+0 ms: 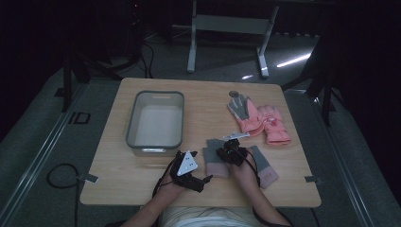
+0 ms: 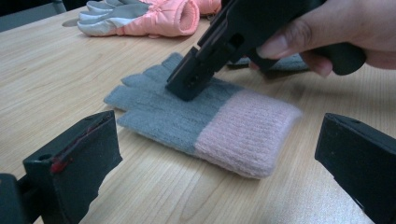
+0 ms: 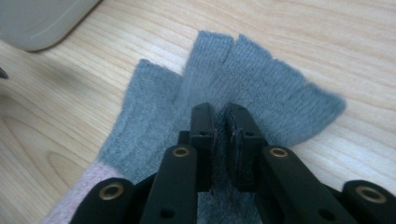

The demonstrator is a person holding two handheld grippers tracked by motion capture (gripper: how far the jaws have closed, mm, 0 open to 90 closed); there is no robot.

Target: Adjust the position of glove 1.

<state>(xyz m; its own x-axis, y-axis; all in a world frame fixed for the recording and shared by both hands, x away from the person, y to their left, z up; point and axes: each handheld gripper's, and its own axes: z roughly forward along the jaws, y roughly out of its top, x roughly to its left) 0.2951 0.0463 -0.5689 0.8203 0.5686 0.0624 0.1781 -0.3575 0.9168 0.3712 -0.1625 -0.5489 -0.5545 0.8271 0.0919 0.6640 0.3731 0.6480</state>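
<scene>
The right gripper (image 3: 219,122), jaws almost together, presses onto the grey glove (image 3: 243,79); the spread left gripper (image 2: 215,154) waits just beside its left.

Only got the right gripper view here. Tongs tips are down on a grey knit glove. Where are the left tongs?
Observer: The left tongs stand wide open and empty, facing the pink cuff end of that grey glove without touching it.
Operator: Is there a matching glove anywhere?
Observer: Yes, a second grey glove with a pink cuff lies flat just to the right of the right hand.
Operator: Anything else loose on the table?
Observer: A pair of pink padded gloves lies at the far right of the table, apart from the grey ones.
</scene>
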